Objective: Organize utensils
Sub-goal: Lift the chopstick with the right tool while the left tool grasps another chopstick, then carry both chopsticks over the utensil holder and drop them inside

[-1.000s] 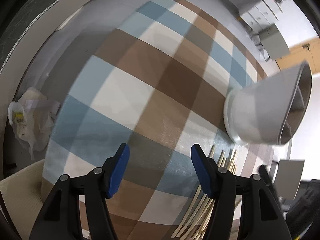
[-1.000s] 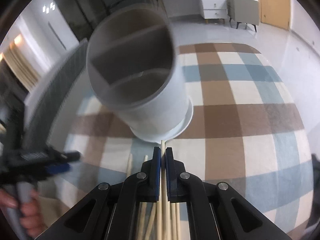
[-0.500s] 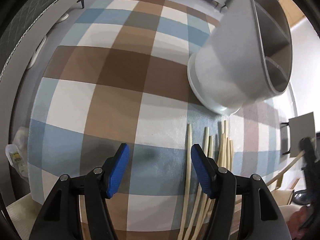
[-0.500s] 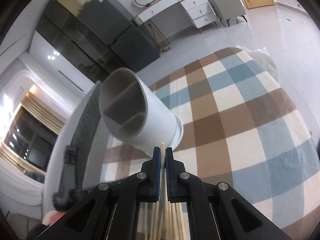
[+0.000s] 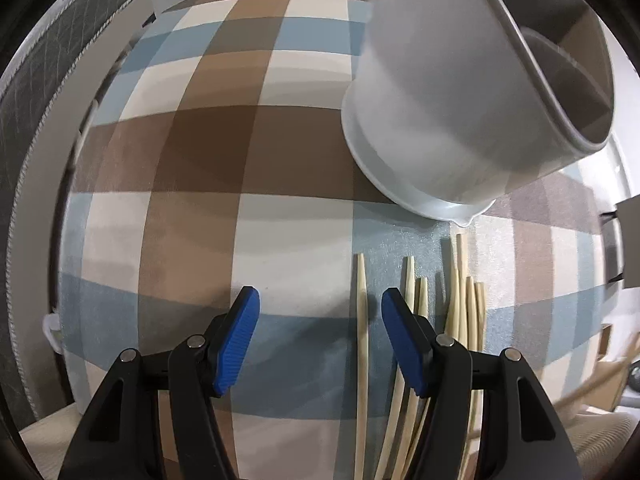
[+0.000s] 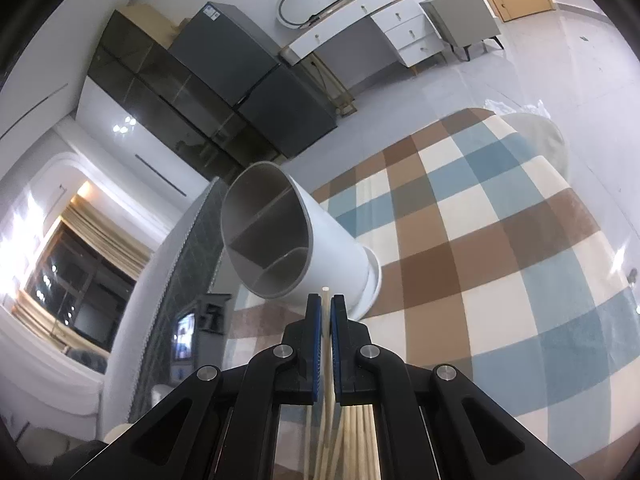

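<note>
Checked in brown, blue and cream, the tablecloth [image 5: 192, 152] covers the work surface, with a dark cabinet wall and a white desk behind it in the right wrist view. On it, the right gripper [image 6: 326, 312] has its jaws pressed together on a single chopstick [image 6: 325, 294], whose blunt tip pokes out just past the pads and points toward the lower rim of the white utensil holder [image 6: 320, 248], a divided cylinder standing near the cloth's edge with its compartments empty as far as can be seen. The left gripper [image 5: 316, 336] hangs above the cloth with its jaws apart and nothing clamped; one loose chopstick lies on the cloth between its fingers, and the rest of the loose chopsticks [image 5: 464, 304] fan out just beside its right finger, short of the holder's base. By my reading, the step in hand is carrying one stick to the holder. Next, the right hand needs to lift the tip over the rim, tilt it down and release into one compartment.
</note>
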{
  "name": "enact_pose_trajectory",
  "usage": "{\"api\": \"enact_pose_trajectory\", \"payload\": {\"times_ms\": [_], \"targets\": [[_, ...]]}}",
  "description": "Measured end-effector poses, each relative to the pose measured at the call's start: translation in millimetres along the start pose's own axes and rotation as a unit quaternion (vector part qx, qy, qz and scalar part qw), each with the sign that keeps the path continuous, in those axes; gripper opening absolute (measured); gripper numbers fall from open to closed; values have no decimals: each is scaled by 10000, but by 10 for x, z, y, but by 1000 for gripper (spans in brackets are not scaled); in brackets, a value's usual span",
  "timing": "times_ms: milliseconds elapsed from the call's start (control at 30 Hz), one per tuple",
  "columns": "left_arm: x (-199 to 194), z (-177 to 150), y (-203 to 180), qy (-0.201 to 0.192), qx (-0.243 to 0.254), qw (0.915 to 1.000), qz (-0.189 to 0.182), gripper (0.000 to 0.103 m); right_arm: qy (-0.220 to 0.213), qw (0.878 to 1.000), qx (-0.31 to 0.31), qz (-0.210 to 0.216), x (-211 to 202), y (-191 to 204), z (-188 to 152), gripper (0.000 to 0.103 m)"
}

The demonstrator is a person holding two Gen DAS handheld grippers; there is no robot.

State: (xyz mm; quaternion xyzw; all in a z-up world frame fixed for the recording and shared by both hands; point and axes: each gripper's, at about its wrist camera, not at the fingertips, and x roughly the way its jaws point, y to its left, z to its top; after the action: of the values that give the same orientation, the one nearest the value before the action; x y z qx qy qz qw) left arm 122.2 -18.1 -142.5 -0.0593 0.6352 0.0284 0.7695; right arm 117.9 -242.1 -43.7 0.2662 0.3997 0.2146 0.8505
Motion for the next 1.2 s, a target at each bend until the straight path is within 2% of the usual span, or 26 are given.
{"api": "enact_pose_trajectory", "payload": {"times_ms": [100,200,233,267,300,333,433,500,633,767,800,867,933,1067,1200], "targets": [[16,13,-45,24,57,9999,136,58,-14,10000,40,46,-22,-8,9,4],[-15,-17,-87,-73,106,9998,129,35,-28,10000,56,65,-45,-13,15,4],[-23,-22,-100,-75,130,9998,115,23,-34,10000,55,66,-49,-12,18,4],[-27,-26,-105,-60,149,9998,67,15,-43,10000,51,65,-59,-12,17,4],[-27,-27,-101,-41,163,9999,15,11,-44,10000,43,63,-66,-13,14,4],[-24,-29,-76,-16,184,9998,-78,0,-44,10000,26,49,-69,-12,10,4],[-37,-32,51,-12,75,9995,-300,0,-46,10000,-46,-36,-77,-8,-5,4],[-113,-54,137,-170,-8,9992,-370,0,-59,9999,-71,-65,-97,4,-23,4],[-531,-192,224,-881,-116,9939,-647,0,-122,9994,-289,-134,-168,101,-97,4],[-1065,-404,244,-1836,107,9794,-828,0,-167,9977,-607,-267,-226,254,-230,4],[-1140,-462,81,-1997,128,9759,-866,0,-176,9973,-648,-292,-235,275,-249,4],[-1306,-576,52,-2302,191,9685,-935,0,-229,9963,-752,-353,-281,343,-321,4],[-1359,-624,11,-2436,221,9646,-987,0,-301,9950,-844,-431,-328,414,-374,4],[-1323,-556,-12,-2446,244,9636,-1050,0,-474,9916,-1074,-547,-418,581,-415,4],[-1439,-623,-27,-2503,269,9614,-1112,0,-664,9853,-1425,-669,-514,782,-434,4]]}}
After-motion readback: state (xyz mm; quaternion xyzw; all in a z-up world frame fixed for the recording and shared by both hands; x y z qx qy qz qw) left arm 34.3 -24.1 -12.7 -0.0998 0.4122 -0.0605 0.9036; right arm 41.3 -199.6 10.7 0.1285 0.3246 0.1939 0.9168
